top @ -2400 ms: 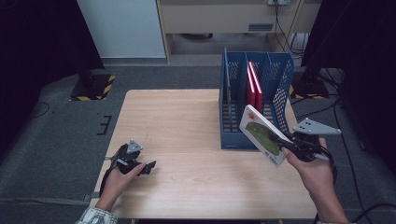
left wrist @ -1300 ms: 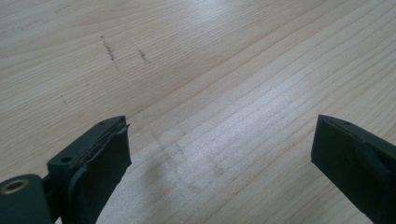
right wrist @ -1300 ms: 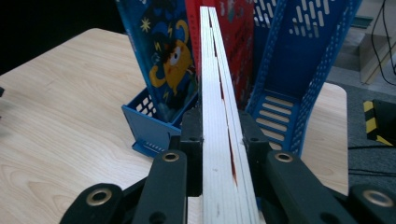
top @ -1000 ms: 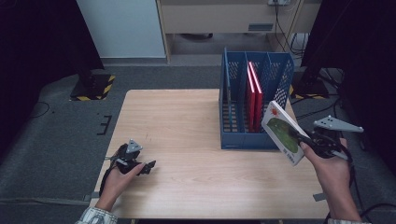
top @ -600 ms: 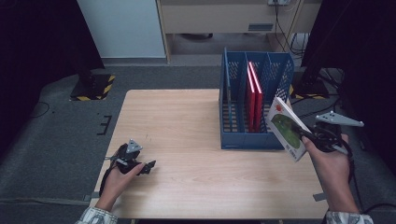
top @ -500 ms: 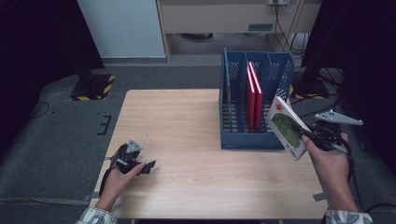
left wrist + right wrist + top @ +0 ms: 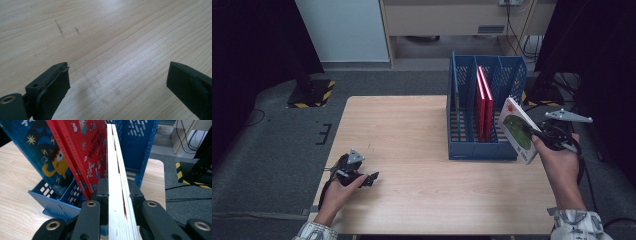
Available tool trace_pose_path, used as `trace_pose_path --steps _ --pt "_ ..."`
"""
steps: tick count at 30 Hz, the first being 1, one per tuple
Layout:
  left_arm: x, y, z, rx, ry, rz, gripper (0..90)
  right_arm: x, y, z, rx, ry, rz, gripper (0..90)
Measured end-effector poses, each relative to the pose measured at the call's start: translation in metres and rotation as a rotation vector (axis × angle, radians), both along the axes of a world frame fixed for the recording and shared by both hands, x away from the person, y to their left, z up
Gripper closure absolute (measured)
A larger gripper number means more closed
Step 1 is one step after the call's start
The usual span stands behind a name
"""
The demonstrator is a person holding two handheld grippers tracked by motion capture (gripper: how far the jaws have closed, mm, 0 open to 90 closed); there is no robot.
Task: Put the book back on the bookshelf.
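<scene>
My right gripper [image 7: 532, 134] is shut on a thin white book with a green cover picture [image 7: 517, 131], held tilted just off the right end of the blue file rack [image 7: 464, 150]. In the right gripper view the book's page edge [image 7: 115, 185] runs up between the two black jaws, beside the rack [image 7: 57, 205]. Two red books [image 7: 483, 100] stand in the rack; up close, a red book [image 7: 85, 150] and a blue book [image 7: 32, 147] lean there. My left gripper [image 7: 371, 179] rests on the table near its front left corner, jaws open over bare wood [image 7: 120, 62].
The wooden table [image 7: 402, 130] has free room between the rack and the left hand. Past the table's right edge lie dark floor, cables [image 7: 562, 85] and a yellow-black striped base [image 7: 190, 175]. A pale cabinet [image 7: 347, 30] stands behind the table.
The right hand has carried the white book from in front of the rack toward its right end and tipped it more upright. The left hand has stayed still.
</scene>
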State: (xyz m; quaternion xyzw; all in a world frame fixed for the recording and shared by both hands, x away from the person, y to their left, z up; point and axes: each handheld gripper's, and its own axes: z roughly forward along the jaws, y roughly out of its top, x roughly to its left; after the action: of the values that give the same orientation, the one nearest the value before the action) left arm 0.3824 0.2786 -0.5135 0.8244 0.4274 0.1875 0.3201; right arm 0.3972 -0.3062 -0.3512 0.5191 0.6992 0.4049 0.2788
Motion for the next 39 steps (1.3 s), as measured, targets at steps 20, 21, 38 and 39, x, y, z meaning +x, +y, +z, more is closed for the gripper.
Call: trace_pose_path --steps 20,21,38,39 --pt "0.000 0.000 0.001 0.001 -0.003 0.000 3.9 0.025 0.002 0.003 0.005 0.009 -0.056 76.5" --pt "0.000 0.000 0.001 0.001 -0.003 0.000 3.8 0.025 0.002 0.003 0.005 0.009 -0.056 76.5" --pt "0.000 -0.003 0.002 -0.001 -0.017 -0.008 3.9 0.056 0.006 0.005 0.002 0.015 -0.104 76.5" --pt "0.000 -0.003 0.002 -0.001 -0.018 -0.007 3.9 0.058 0.007 0.005 0.003 0.015 -0.106 76.5"
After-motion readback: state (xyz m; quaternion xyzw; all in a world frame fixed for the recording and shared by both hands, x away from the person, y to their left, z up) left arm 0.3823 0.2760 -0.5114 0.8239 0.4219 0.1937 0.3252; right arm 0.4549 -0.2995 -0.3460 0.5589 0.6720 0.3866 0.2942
